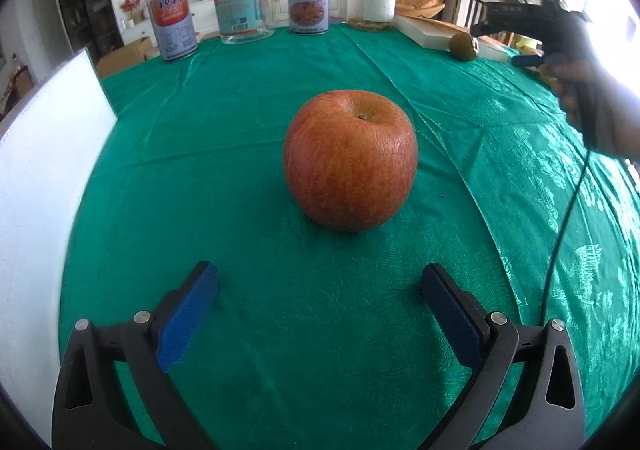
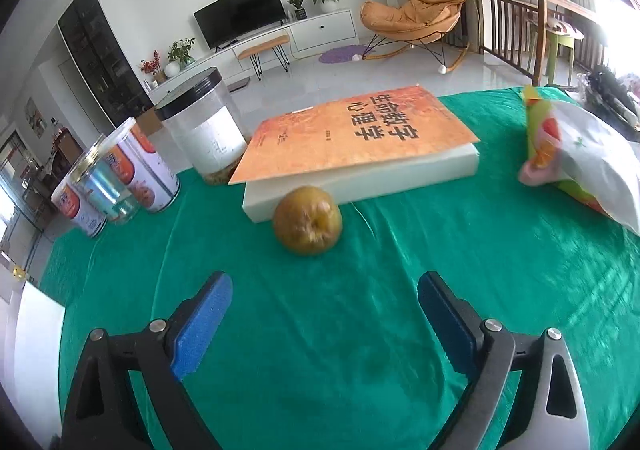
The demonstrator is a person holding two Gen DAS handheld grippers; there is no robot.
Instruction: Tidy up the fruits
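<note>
The task looked to be at its very beginning, because both fruits lay loose on the green tablecloth and neither was held. The left gripper had its blue fingers wide apart and empty, and it pointed at the red apple, which stood upright, stem hollow upward, near the middle of the table and a little ahead of the fingertips. The right gripper was also spread apart with nothing between its fingers. In front of it lay a brownish-green fruit, perhaps a pear, although the picture was too blurred to be sure. This fruit rested just beside the white page edge of a thick book with an orange cover; I could not tell if they touched. The two fruits were well apart from each other. Behind them stood two printed cans, a clear jar with a gold lid and a jar with a black lid, and a snack bag lay at the right. No bowl or tray for the fruits was clearly visible, so I judged that both picking and placing were left to do.
</note>
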